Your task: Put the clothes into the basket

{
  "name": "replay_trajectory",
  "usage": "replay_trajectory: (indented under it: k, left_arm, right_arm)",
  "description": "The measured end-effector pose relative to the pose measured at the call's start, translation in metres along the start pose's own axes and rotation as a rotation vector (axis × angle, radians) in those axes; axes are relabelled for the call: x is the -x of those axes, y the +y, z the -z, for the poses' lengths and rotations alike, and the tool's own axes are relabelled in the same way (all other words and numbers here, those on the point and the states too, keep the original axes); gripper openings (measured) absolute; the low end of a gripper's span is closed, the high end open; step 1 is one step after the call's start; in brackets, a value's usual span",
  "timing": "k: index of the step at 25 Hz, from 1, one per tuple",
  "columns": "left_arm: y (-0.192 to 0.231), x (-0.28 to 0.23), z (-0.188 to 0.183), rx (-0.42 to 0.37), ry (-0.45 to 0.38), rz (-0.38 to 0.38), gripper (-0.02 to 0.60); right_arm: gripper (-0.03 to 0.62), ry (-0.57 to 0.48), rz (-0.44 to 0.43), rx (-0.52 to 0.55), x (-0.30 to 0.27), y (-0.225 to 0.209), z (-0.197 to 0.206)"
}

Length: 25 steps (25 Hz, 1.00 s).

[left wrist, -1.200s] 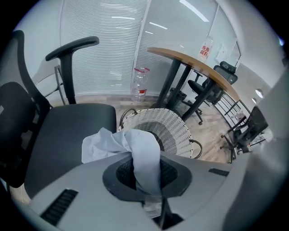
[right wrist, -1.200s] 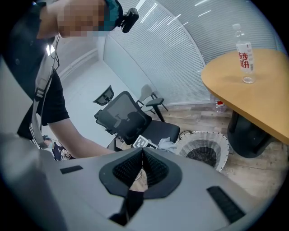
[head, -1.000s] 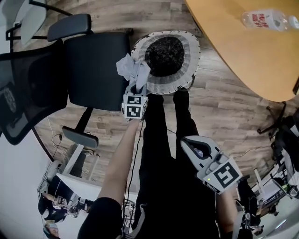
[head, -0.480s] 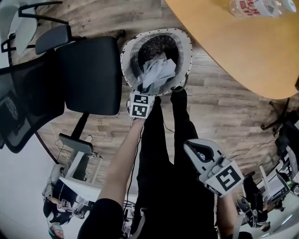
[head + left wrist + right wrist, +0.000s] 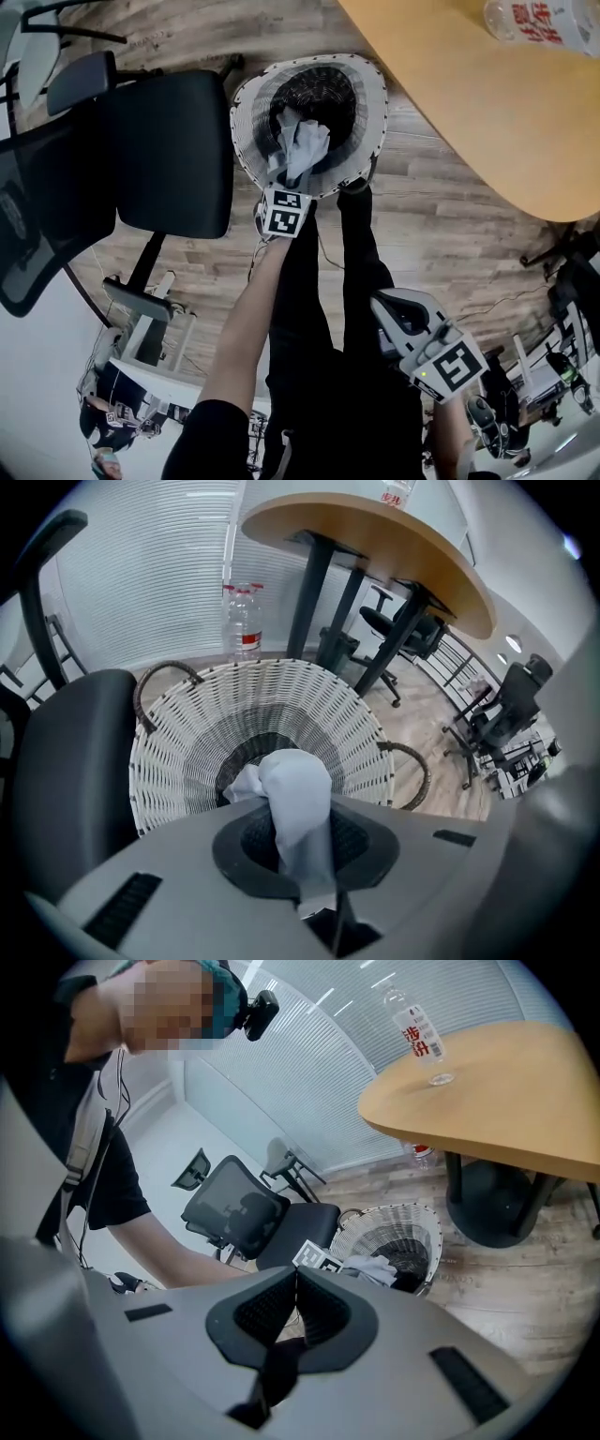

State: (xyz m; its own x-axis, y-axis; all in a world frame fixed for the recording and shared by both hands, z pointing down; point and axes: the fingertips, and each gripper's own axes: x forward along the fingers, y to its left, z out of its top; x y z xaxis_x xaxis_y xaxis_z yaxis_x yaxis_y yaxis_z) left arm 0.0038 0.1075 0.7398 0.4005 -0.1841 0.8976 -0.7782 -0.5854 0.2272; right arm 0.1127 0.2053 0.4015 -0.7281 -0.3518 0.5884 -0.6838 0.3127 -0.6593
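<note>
A white wicker basket (image 5: 370, 103) with a dark bottom stands on the wooden floor by my feet. My left gripper (image 5: 284, 185) is shut on a pale grey-blue cloth (image 5: 302, 145), which hangs down inside the basket's mouth. In the left gripper view the cloth (image 5: 292, 803) bunches up between the pads, over the basket (image 5: 187, 733). My right gripper (image 5: 394, 307) hangs low at my right side, away from the basket, shut with nothing in it. From the right gripper view the basket (image 5: 422, 1218) and the cloth (image 5: 368, 1267) show beyond the closed jaws.
A black office chair (image 5: 159, 150) stands close to the left of the basket. A round wooden table (image 5: 487, 103) with a water bottle (image 5: 539, 19) on it is to the right. Another bottle (image 5: 244, 616) stands on the floor behind the basket.
The left gripper carried the cloth from the basket's left rim over its middle and down into it. The right gripper sank a little.
</note>
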Motion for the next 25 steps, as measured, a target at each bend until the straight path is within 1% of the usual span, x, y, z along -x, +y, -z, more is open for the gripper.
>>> replay_trajectory:
  k: [2, 5, 8, 10, 14, 19, 22, 25]
  left_arm:
    - [0.009, -0.009, 0.012, -0.005, 0.03, -0.007, 0.057]
    - [0.022, -0.021, 0.031, -0.037, 0.092, -0.004, 0.057]
    - [0.031, -0.032, 0.043, -0.042, 0.14, 0.044, 0.057]
    - [0.035, -0.041, 0.046, -0.075, 0.163, 0.074, 0.057]
    - [0.032, -0.058, 0.052, -0.195, 0.227, 0.152, 0.057]
    - [0.023, -0.084, 0.068, -0.4, 0.343, 0.221, 0.057]
    - [0.02, -0.097, 0.083, -0.497, 0.423, 0.244, 0.057]
    - [0.02, -0.11, 0.095, -0.572, 0.484, 0.257, 0.057]
  right_arm:
    - [0.017, 0.002, -0.002, -0.013, -0.006, -0.005, 0.003]
    - [0.017, 0.006, -0.005, -0.032, -0.017, -0.013, 0.009]
    - [0.017, 0.002, -0.001, -0.051, -0.029, -0.018, 0.011]
    - [0.017, -0.014, 0.002, -0.061, -0.035, -0.019, 0.009]
    - [0.017, -0.026, 0.001, -0.088, -0.046, -0.019, 0.007]
    - [0.017, -0.028, 0.012, -0.125, -0.057, -0.029, 0.013]
    - [0.017, -0.027, 0.02, -0.147, -0.061, -0.033, 0.016]
    - [0.017, -0.022, 0.019, -0.152, -0.066, -0.036, 0.017]
